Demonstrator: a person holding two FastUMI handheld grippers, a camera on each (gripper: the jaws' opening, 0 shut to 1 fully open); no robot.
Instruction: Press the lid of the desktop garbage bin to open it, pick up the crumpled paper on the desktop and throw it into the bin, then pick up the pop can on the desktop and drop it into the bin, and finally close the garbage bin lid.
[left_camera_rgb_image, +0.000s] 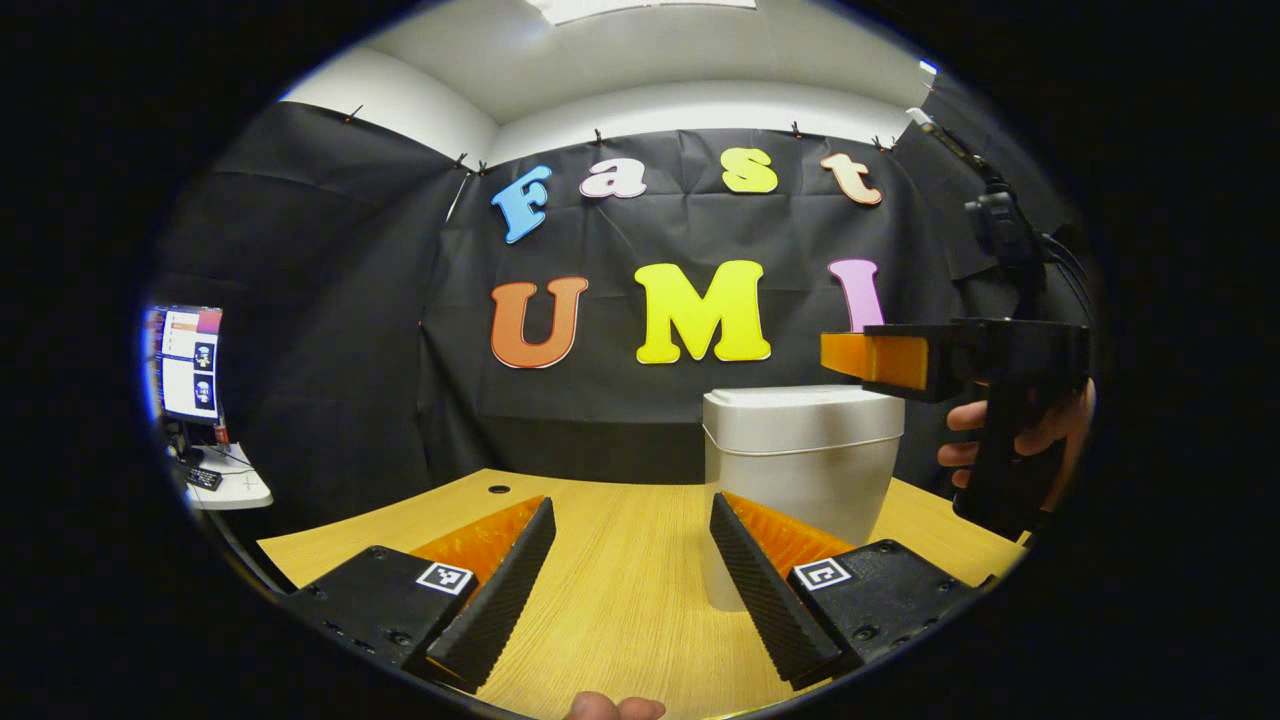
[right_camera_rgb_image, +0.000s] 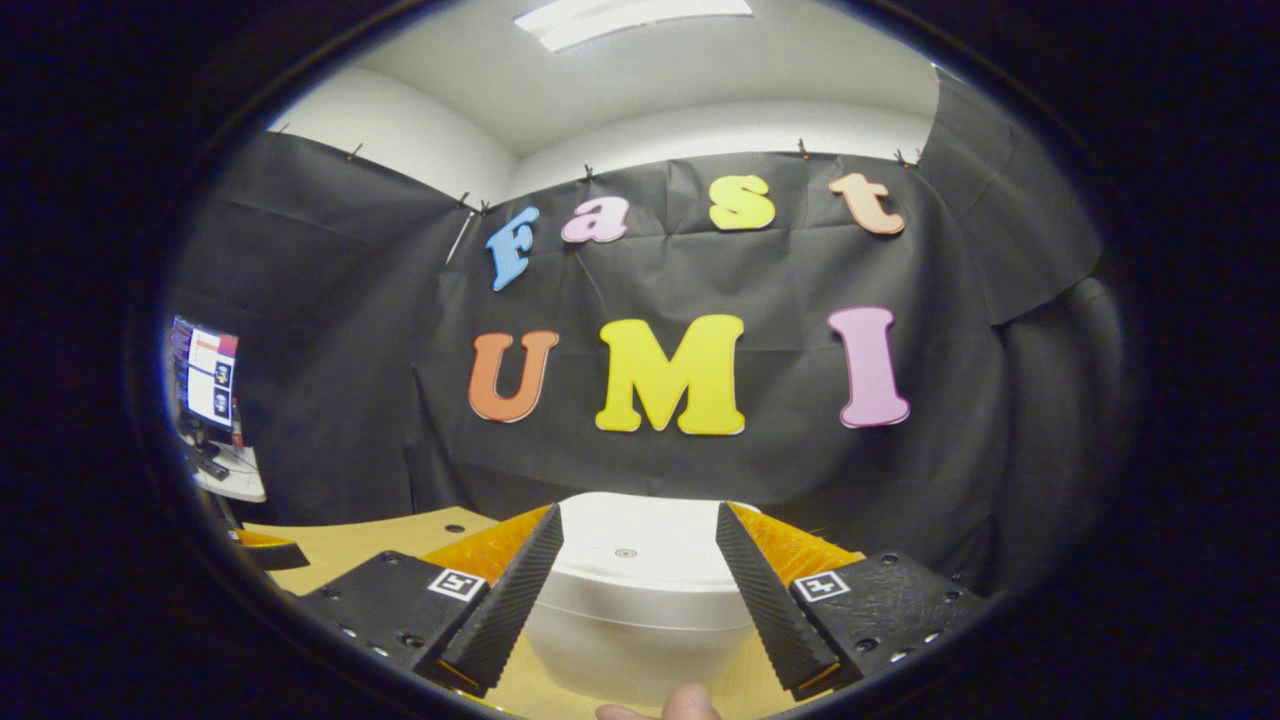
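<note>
On the table (left_camera_rgb_image: 620, 590), the bin (left_camera_rgb_image: 800, 460) stands, lid (right_camera_rgb_image: 630, 550) closed.

A light wooden surface (left_camera_rgb_image: 620, 590) runs forward between the jaws in the left gripper view, with a small dark round hole (left_camera_rgb_image: 498, 490) in it ahead of the left jaw; far to the left of the jaws a lit monitor (left_camera_rgb_image: 190, 362) stands on a white side desk (left_camera_rgb_image: 235, 488). Overhead, a ceiling light panel (right_camera_rgb_image: 630, 20) glows above the jaws.

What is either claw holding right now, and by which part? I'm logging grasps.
Nothing. Both claws are open: the left claw over bare table, the right claw above the bin lid.
</note>
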